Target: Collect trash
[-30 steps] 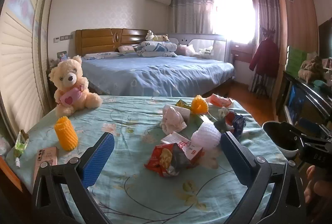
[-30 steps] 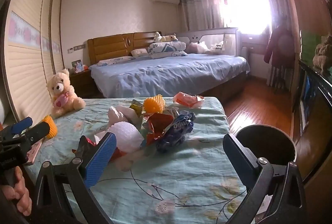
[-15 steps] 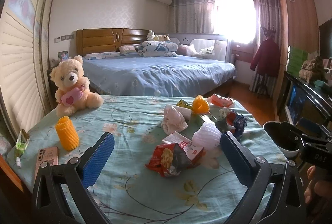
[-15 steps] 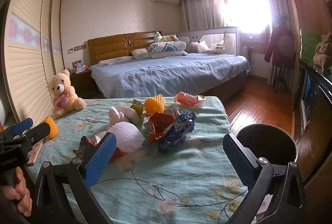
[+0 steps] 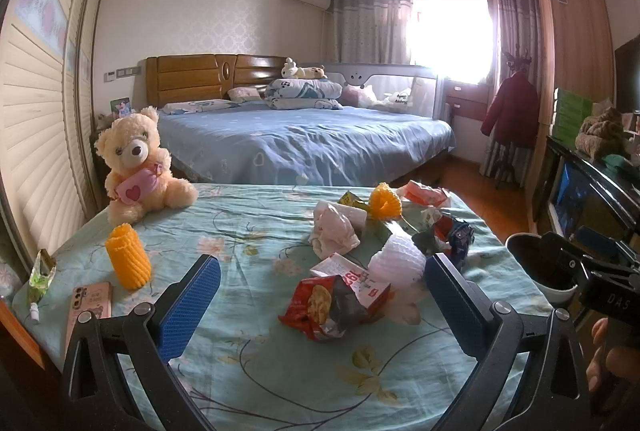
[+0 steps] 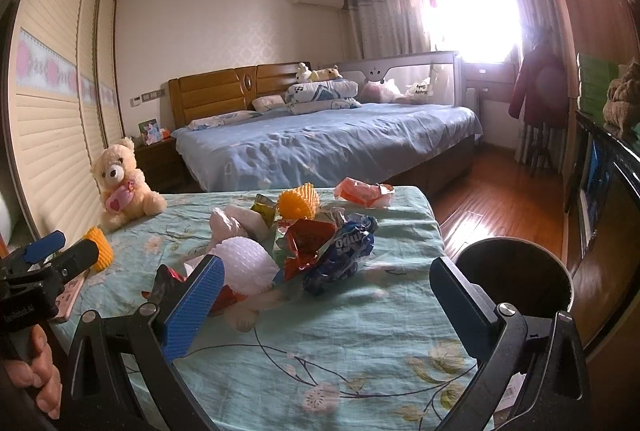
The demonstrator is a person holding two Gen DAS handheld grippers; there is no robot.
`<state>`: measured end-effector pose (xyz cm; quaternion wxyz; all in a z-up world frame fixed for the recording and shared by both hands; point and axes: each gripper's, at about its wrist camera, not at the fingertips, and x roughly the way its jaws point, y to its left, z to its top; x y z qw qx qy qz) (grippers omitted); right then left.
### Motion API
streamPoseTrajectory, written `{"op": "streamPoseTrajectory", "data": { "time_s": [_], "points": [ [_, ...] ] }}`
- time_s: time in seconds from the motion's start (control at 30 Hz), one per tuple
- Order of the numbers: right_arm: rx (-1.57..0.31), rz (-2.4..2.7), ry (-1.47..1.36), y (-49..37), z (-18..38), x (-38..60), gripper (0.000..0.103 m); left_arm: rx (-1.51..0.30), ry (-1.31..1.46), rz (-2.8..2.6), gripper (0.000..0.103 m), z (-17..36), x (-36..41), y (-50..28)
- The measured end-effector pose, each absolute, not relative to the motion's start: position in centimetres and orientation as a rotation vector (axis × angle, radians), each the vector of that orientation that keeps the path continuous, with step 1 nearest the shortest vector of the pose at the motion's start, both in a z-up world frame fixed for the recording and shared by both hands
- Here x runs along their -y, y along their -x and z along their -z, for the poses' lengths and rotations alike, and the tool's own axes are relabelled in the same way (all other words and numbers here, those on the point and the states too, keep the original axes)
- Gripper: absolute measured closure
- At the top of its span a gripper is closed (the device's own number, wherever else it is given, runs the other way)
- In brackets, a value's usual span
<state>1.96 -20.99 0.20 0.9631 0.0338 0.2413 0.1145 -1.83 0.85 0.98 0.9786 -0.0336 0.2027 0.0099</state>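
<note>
Both my left gripper (image 5: 320, 307) and right gripper (image 6: 326, 295) hang spread wide and empty over the table (image 6: 360, 351), wrappers (image 6: 340, 251) heaped mid-cloth, bin (image 6: 516, 275) just off the right edge, so a careless sweep could knock trash to the floor.

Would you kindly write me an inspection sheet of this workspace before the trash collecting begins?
Surface: table under a floral cloth.
Job's things: red snack bag, white foam net, blue wrapper, crumpled tissue, orange foam net; black bin beside the table's right edge.
Clutter: teddy bear, phone, second orange net.
Grippers: left gripper and right gripper open, holding nothing.
Cables: nothing seen.
Surroundings: bed, window.
</note>
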Motion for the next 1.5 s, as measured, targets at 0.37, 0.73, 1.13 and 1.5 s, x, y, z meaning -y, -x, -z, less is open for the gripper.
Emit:
{"op": "streamPoseTrajectory", "data": {
  "time_s": [0.37, 0.73, 1.13, 1.5],
  "points": [
    [-0.488, -0.233, -0.073, -1.9, -0.3, 21.0, 0.0, -0.406, 0.067, -0.017, 0.001, -1.1, -0.8, 1.9],
    [-0.492, -0.234, -0.076, -2.0, -0.3, 21.1, 0.0, -0.405, 0.068, -0.011, 0.001, -1.2, -0.7, 1.8],
    [-0.527, -0.257, -0.077, -2.6, 0.2, 18.9, 0.0, -0.427, 0.091, -0.02, 0.001, -0.7, -1.5, 1.3],
    [-0.544, -0.274, -0.093, -2.9, 0.8, 18.8, 0.0, -0.446, 0.093, -0.015, 0.001, 0.0, -1.6, 0.8]
  ]
}}
